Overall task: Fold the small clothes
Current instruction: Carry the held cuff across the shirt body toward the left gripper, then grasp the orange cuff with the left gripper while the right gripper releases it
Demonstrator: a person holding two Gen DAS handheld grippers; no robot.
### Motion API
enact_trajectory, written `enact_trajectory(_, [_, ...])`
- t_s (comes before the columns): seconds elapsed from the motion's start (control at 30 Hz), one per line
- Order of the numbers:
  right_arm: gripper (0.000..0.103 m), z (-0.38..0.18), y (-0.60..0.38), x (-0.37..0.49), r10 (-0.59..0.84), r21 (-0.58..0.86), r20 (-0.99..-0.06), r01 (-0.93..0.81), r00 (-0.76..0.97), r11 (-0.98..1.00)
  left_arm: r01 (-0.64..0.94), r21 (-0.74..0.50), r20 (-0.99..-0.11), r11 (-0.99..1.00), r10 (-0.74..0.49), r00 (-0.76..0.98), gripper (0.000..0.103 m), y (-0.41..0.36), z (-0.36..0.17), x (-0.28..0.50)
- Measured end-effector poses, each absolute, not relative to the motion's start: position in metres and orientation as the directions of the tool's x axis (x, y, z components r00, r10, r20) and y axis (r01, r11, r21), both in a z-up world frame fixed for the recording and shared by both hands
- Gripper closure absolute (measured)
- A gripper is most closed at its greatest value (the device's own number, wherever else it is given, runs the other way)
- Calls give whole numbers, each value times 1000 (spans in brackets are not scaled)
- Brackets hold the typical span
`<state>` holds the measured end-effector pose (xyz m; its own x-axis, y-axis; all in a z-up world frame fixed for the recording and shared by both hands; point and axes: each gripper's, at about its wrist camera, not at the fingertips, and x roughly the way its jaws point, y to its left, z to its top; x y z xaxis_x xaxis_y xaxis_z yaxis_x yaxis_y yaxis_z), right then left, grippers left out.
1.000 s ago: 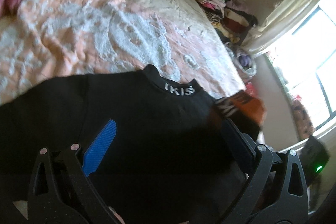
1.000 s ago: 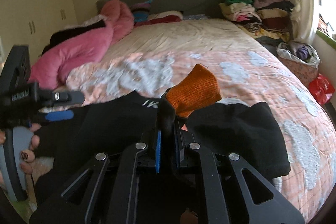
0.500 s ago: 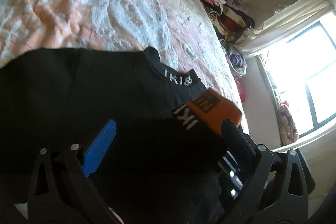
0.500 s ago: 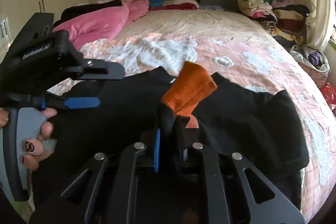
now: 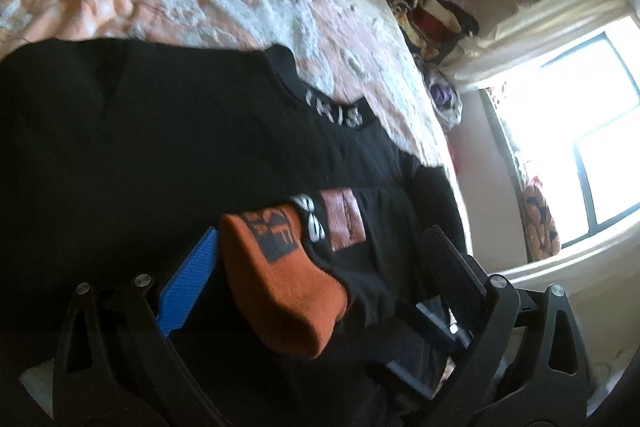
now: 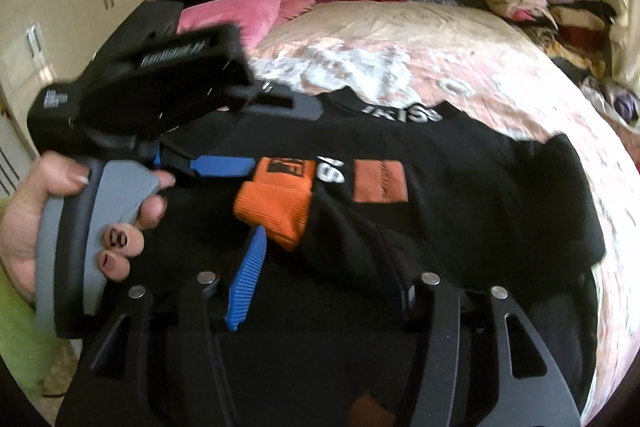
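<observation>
My right claw (image 6: 320, 251) is opening around the orange-cuffed black knit sleeve (image 6: 280, 205) lying on the black sweater (image 6: 460, 163), my left claw (image 5: 320, 259) spread wide beside it.

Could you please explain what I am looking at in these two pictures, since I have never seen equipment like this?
A person is folding clothes on a bed with a hand-held gripper in each hand; a camera on each looks along its fingers. The right camera shows the right gripper with jaws opening, the sleeve lying between them, and the left hand holding the other tool. The left gripper is open, holding nothing. A black sweater lies spread out, its orange cuff folded across the chest.
</observation>
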<state>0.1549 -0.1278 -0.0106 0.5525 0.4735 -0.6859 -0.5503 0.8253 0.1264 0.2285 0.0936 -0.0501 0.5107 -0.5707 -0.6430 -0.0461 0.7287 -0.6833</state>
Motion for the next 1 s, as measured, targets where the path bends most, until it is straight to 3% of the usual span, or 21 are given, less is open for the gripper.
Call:
enact_trajectory(0.03, [50,-10,-132,153,469,135,-684,-536,558,833,-39,-665,-658,746,-561,502,17,88,-52,228])
enact_trajectory(0.1, [50,-9,-145,155,460,153,-680,-502,571,851,-22,-636,-678,771,-546,492,42,78,-54,228])
enact_trajectory(0.17, [50,-7,-157,158,447,168,-678,-468,584,867,6,-610,-692,793,-536,484,79,67,-56,227])
enact_trajectory(0.23, [50,-7,-167,160,437,182,-677,-440,592,879,59,-594,-677,802,-539,501,101,61,-49,225])
enact_trajectory(0.43, [50,-7,-194,159,410,212,-675,-370,614,904,178,-517,-599,837,-502,624,102,60,7,211])
enact_trajectory(0.6, [50,-5,-206,159,387,218,-673,-331,631,918,179,-490,-568,853,-469,676,102,76,32,199])
enact_trajectory(1.0, [50,-13,-221,186,278,166,-710,-230,647,959,32,-433,-709,901,-363,605,99,102,-11,200])
